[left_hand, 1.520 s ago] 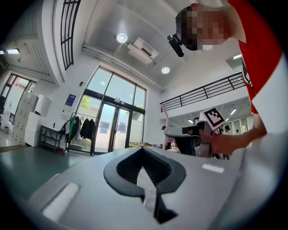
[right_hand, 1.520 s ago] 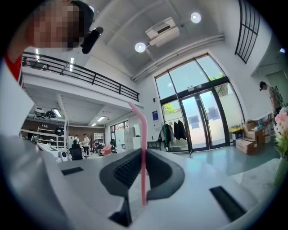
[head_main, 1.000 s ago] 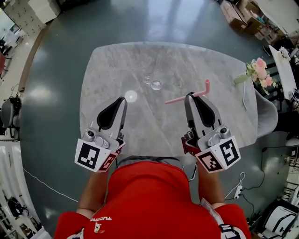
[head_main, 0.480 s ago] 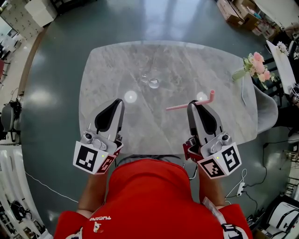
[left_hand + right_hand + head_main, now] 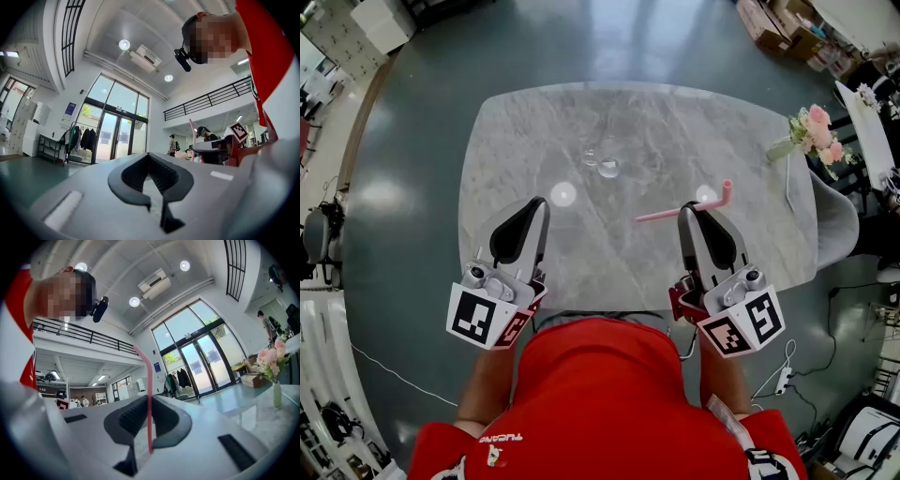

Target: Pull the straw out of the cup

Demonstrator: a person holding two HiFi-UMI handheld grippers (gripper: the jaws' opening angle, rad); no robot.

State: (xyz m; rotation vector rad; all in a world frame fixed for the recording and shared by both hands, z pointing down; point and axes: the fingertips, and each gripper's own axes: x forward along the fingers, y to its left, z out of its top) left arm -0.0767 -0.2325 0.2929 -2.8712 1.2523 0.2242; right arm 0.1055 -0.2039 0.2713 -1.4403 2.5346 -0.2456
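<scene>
- At 7 o'clock on the table (image 5: 750, 253), nearest me, my left gripper (image 5: 542, 202) has its jaws together with nothing between them; it plays no part in the job right now.
- At 5 o'clock, my right gripper (image 5: 684, 209) is clamped on the pink straw (image 5: 670, 213). Its own view shows the straw pinched between the pads.
- The straw lies crosswise at the jaw tips. Its long end points toward 9 o'clock and its bent end toward 2 o'clock. I cannot tell whether it touches the tabletop or hangs just above it.
- Farther out, near 12 o'clock past the table's middle, stands the clear cup (image 5: 608, 168). It is upright, nothing is sticking out of it, and it is well apart from the straw.
- Beyond the table's edge at 2 o'clock is a bunch of pink flowers (image 5: 817, 131), which has nothing to do with the job.
- My reading: the pull is done, since the straw is fully clear of the cup. At most, what is left is laying the straw down and letting go.
</scene>
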